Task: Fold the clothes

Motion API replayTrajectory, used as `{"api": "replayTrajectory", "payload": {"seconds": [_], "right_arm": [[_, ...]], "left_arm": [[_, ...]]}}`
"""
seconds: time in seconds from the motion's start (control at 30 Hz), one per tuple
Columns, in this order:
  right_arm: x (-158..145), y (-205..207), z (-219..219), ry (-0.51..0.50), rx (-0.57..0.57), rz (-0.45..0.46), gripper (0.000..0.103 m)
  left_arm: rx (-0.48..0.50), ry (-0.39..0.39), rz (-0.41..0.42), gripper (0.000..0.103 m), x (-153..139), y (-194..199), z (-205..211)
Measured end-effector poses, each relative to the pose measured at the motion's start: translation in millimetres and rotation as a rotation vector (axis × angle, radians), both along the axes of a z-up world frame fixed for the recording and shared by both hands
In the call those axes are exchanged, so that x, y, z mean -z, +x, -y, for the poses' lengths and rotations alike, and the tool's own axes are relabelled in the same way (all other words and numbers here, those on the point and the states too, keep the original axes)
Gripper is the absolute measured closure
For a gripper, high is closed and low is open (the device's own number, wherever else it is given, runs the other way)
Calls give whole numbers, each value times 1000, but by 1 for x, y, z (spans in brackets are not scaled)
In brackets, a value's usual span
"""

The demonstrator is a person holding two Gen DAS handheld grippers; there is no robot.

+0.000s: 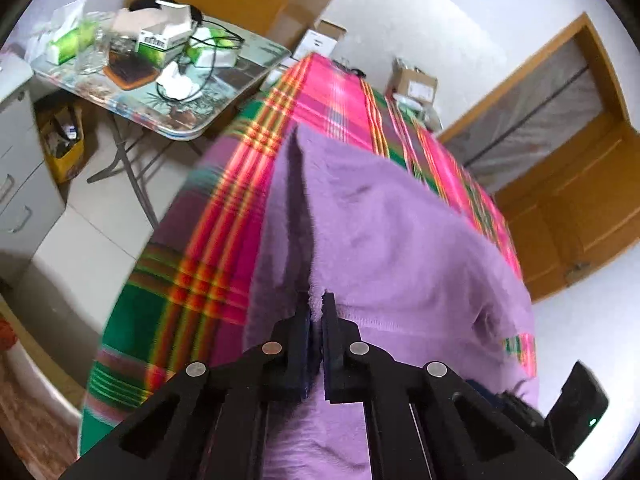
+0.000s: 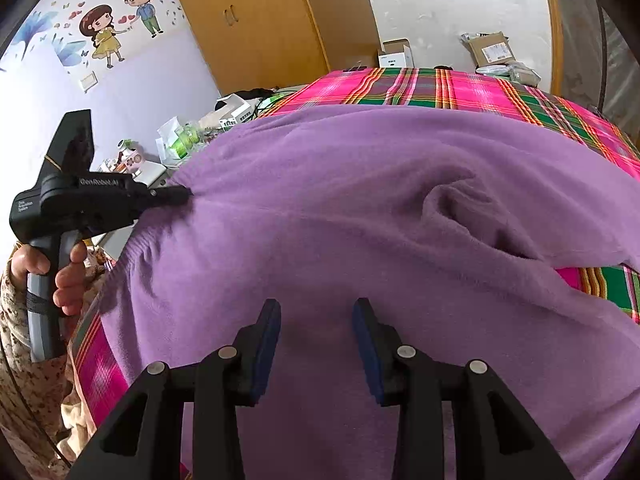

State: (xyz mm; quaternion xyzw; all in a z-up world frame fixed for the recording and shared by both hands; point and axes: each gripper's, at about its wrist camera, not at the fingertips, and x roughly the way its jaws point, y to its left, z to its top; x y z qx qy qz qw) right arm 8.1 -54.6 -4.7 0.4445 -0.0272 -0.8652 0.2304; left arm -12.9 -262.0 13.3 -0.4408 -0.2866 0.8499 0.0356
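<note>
Lying across a bed covered in a pink, green and orange plaid sheet (image 2: pixel 440 88), a purple fleece garment (image 2: pixel 360 200) is spreading over most of the near end of the mattress, with a deep crease rising on its right half. The left tongs (image 1: pixel 319 300) are pressing together on the garment's hemmed edge, a small tuft of purple cloth showing between the tips. In the right wrist view the same tongs (image 2: pixel 182 194) are biting the garment's left edge, and a hand (image 2: pixel 60 268) in a patterned sleeve is gripping the grey handle; white lettering on the black body is reading "GenRobot.AI", with smaller print beside it too small to make out. The right tongs (image 2: pixel 316 316) are hanging spread above the cloth, blue pads apart, nothing between them. Beyond the bed a cluttered counter (image 1: pixel 224 92) is carrying green tissue packs and small boxes. Cardboard boxes (image 2: pixel 492 50) with printed labels, unreadable, are sitting by the far wall.
</note>
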Motion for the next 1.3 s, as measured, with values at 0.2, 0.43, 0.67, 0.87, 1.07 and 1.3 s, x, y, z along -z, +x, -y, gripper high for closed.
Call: {"api": "replayTrajectory", "payload": {"seconds": [0.2, 0.43, 0.67, 0.87, 1.07, 1.3], "right_arm": [[-2, 0, 16, -11, -54, -3, 65], [2, 3, 25, 4, -87, 5, 65], [-5, 1, 26, 12, -105, 0, 65], [-31, -11, 12, 13, -98, -48, 65], [-71, -44, -5, 98, -127, -114, 65], [-104, -100, 3, 148, -190, -161, 65]], "left_arm": [[-40, -1, 6, 98, 1, -3, 13], [-38, -19, 30, 98, 13, -9, 12], [-37, -39, 58, 91, 9, -7, 14], [-54, -101, 13, 87, -21, -7, 18], [73, -222, -34, 87, -60, -36, -11], [197, -262, -38, 82, -73, -86, -47]]}}
